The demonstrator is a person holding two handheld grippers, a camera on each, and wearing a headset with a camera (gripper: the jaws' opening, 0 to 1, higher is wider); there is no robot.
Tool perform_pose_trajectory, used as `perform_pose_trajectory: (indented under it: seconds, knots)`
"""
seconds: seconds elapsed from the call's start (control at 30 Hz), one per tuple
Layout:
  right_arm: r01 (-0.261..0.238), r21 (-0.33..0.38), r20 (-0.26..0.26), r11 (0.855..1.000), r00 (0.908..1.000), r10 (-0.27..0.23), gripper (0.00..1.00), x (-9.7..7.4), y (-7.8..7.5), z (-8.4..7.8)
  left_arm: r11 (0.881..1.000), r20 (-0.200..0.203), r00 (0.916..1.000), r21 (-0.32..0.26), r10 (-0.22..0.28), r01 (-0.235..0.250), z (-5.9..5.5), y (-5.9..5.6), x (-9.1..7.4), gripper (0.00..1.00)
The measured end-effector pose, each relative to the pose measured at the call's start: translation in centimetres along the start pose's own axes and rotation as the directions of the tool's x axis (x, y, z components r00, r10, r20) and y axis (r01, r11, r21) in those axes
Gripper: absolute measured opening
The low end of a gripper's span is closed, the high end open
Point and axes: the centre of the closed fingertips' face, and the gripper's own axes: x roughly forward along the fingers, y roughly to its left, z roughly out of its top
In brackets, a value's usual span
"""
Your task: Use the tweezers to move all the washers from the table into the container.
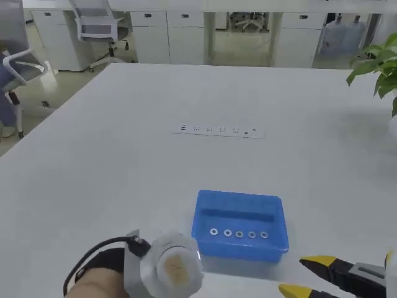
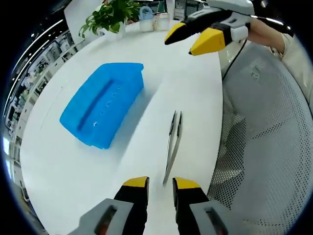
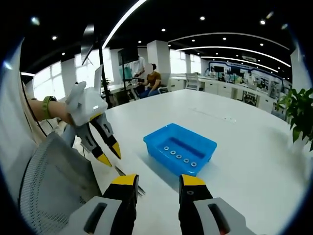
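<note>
1. Bench (image 1: 124, 155): white, wide top. A flush socket strip (image 1: 217, 130) is set into it beyond the container.

2. Container (image 1: 239, 249): blue, shallow, rectangular tray, standing upright on the near part of the bench, between the 2 hand-held grippers in the head view.

3. Washers (image 1: 239, 234): 5 small metal rings, lying in 1 straight row on the container floor, near its front wall, apart from each other.

4. Tweezers (image 2: 172, 143): 1 pair, metal, lying flat on the bench just beside the container, close to the bench edge. In the left gripper view one end lies just ahead of the left jaws, the other end pointing away. Not gripped by either hand-held gripper.

5. Left hand-held gripper (image 2: 160, 182): black jaws with yellow tips, set apart with a moderate gap, nothing between them. Held above the bench near its edge, aimed along the tweezers. In the right gripper view its jaws point down toward the bench.

6. Right hand-held gripper (image 3: 159, 180): same make, jaws parted, empty. Held over the near bench edge, facing the container, well apart from the tweezers.

7. Mesh chair (image 2: 264, 147): grey back, just beside the bench edge.

8. Potted plant (image 1: 378, 62): green leaves, at the far right of the bench.

9. Office chair (image 1: 99, 28): white, on the floor beyond the bench.
</note>
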Motion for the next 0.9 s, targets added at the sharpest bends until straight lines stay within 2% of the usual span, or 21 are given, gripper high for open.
perform_pose_trajectory:
  seconds: [0.07, 0.13, 0.2, 0.23, 0.27, 0.3, 0.33, 0.37, 0.4, 0.43, 0.5, 0.57, 0.6, 0.63, 0.67, 0.7, 0.73, 0.77, 0.83, 0.87, 0.9]
  knots:
    - [0.008, 0.013, 0.014, 1.000, 0.9999, -0.008, 0.32, -0.3, 0.0, 0.1, 0.999, 0.046, 0.9987, -0.028, 0.023, -0.022, 0.6, 0.2, -0.8, 0.23]
    - [0.020, 0.027, 0.030, 0.999, 0.9993, -0.021, 0.34, -0.6, -0.1, 0.3, 0.997, 0.109, 0.9924, -0.066, 0.056, -0.049, 1.4, 0.5, -1.8, 0.27]
    - [0.032, 0.037, 0.047, 0.999, 0.9983, -0.034, 0.36, -1.0, -0.2, 0.6, 0.992, 0.169, 0.9810, -0.101, 0.095, -0.079, 2.1, 0.9, -3.0, 0.32]
    - [0.040, 0.043, 0.058, 0.998, 0.9974, -0.042, 0.37, -1.2, -0.3, 0.8, 0.988, 0.204, 0.9710, -0.120, 0.124, -0.101, 2.6, 1.2, -3.8, 0.34]
    - [0.042, 0.044, 0.062, 0.998, 0.9971, -0.045, 0.39, -1.2, -0.3, 0.9, 0.986, 0.216, 0.9671, -0.126, 0.134, -0.108, 2.8, 1.2, -4.1, 0.34]
    - [0.047, 0.046, 0.076, 0.998, 0.9958, -0.051, 0.40, -1.5, -0.4, 1.1, 0.983, 0.255, 0.9548, -0.139, 0.152, -0.120, 3.3, 1.3, -4.9, 0.35]
    - [0.050, 0.045, 0.088, 0.998, 0.9947, -0.054, 0.41, -1.7, -0.4, 1.4, 0.980, 0.279, 0.9461, -0.151, 0.165, -0.126, 3.6, 1.3, -5.4, 0.36]
    - [0.058, 0.048, 0.103, 0.997, 0.9927, -0.063, 0.43, -2.0, -0.4, 1.7, 0.976, 0.308, 0.9330, -0.167, 0.186, -0.139, 4.0, 1.5, -6.0, 0.38]
    - [0.064, 0.048, 0.113, 0.997, 0.9913, -0.069, 0.44, -2.1, -0.5, 1.9, 0.970, 0.345, 0.9150, -0.189, 0.210, -0.151, 4.5, 1.5, -6.8, 0.41]
    - [0.071, 0.046, 0.126, 0.996, 0.9891, -0.076, 0.45, -2.3, -0.5, 2.2, 0.968, 0.366, 0.9045, -0.201, 0.219, -0.152, 4.7, 1.5, -7.3, 0.43]
    - [0.090, 0.050, 0.156, 0.995, 0.9831, -0.096, 0.47, -2.9, -0.7, 2.8, 0.954, 0.417, 0.8704, -0.245, 0.262, -0.170, 5.3, 1.8, -8.7, 0.48]
    - [0.101, 0.055, 0.178, 0.993, 0.9779, -0.110, 0.49, -3.4, -0.8, 3.3, 0.945, 0.439, 0.8520, -0.276, 0.286, -0.175, 5.4, 1.8, -9.4, 0.52]
    - [0.113, 0.059, 0.194, 0.992, 0.9734, -0.122, 0.49, -3.7, -0.8, 3.8, 0.937, 0.458, 0.8329, -0.295, 0.310, -0.187, 5.5, 2.0, -10.1, 0.52]
    - [0.119, 0.059, 0.202, 0.991, 0.9708, -0.129, 0.50, -3.9, -0.9, 4.0, 0.934, 0.476, 0.8180, -0.298, 0.324, -0.196, 5.7, 2.1, -10.4, 0.53]
    - [0.128, 0.060, 0.210, 0.990, 0.9679, -0.138, 0.51, -4.2, -1.1, 4.1, 0.924, 0.494, 0.7939, -0.314, 0.354, -0.217, 5.7, 2.4, -11.1, 0.53]
    - [0.135, 0.062, 0.215, 0.989, 0.9658, -0.146, 0.52, -4.4, -1.2, 4.2, 0.917, 0.507, 0.7779, -0.334, 0.371, -0.219, 5.8, 2.5, -11.4, 0.53]
    - [0.144, 0.061, 0.221, 0.988, 0.9631, -0.154, 0.53, -4.5, -1.2, 4.4, 0.913, 0.518, 0.7690, -0.350, 0.374, -0.208, 5.8, 2.5, -11.7, 0.55]
    - [0.156, 0.063, 0.228, 0.986, 0.9593, -0.167, 0.55, -4.8, -1.3, 4.6, 0.902, 0.540, 0.7450, -0.386, 0.391, -0.193, 6.0, 2.6, -12.3, 0.58]
    - [0.170, 0.067, 0.238, 0.983, 0.9540, -0.182, 0.57, -5.1, -1.3, 5.0, 0.886, 0.562, 0.7139, -0.425, 0.418, -0.185, 6.1, 2.6, -13.1, 0.65]
    - [0.178, 0.070, 0.250, 0.981, 0.9494, -0.190, 0.59, -5.4, -1.3, 5.3, 0.876, 0.571, 0.6951, -0.446, 0.437, -0.184, 6.1, 2.7, -13.6, 0.69]
    - [0.185, 0.072, 0.258, 0.980, 0.9458, -0.197, 0.60, -5.5, -1.3, 5.6, 0.872, 0.572, 0.6885, -0.450, 0.445, -0.190, 5.9, 2.7, -13.8, 0.71]
